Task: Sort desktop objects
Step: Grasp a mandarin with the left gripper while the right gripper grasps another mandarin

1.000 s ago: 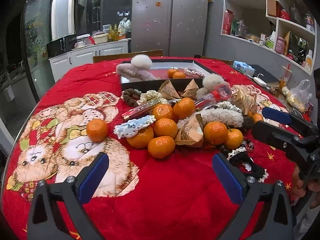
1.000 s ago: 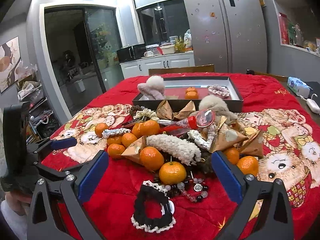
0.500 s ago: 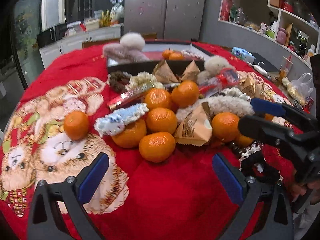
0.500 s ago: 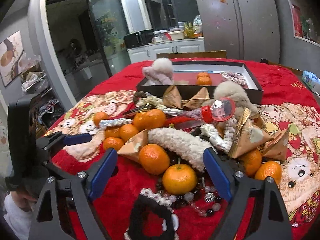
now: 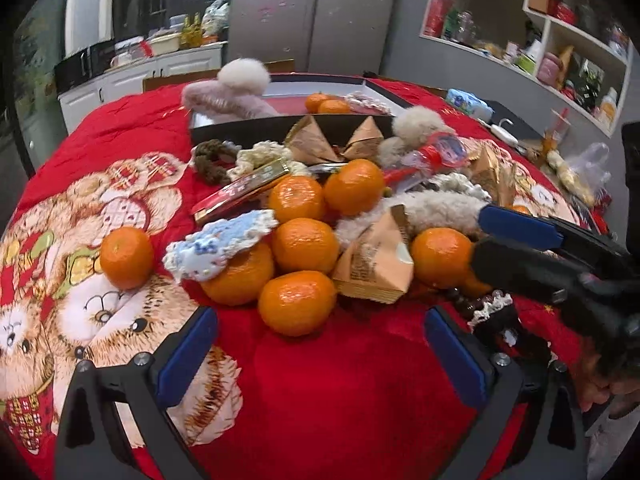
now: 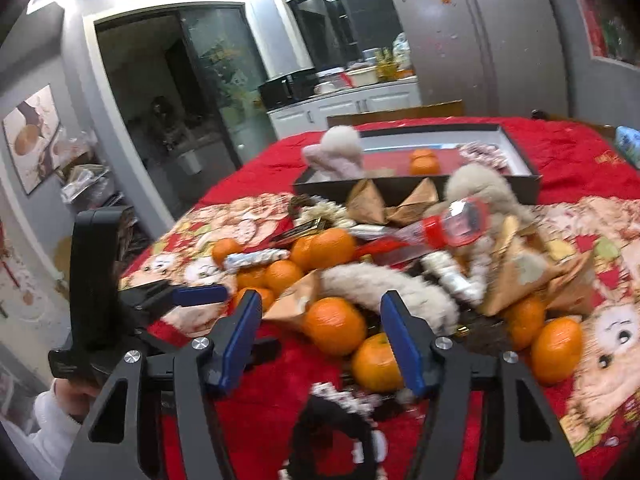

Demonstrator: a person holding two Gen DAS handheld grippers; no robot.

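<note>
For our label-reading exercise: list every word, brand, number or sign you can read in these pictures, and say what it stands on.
None can be read.
Brown triangular packet: dark print, too blurred.
Red and gold bar: print too small.
Red-capped bottle: label blurred.
Blue pack at the table's far edge: print too small.
Shelf goods: labels too small.

Left claw point(image 5: 320, 354) is spread wide, tilted down, nothing between its pads. Right claw point(image 6: 326, 338) has just been closing – about half-gap now, pads not pressing anything – a hand point(image 6: 70, 398) grips the left handle.
</note>
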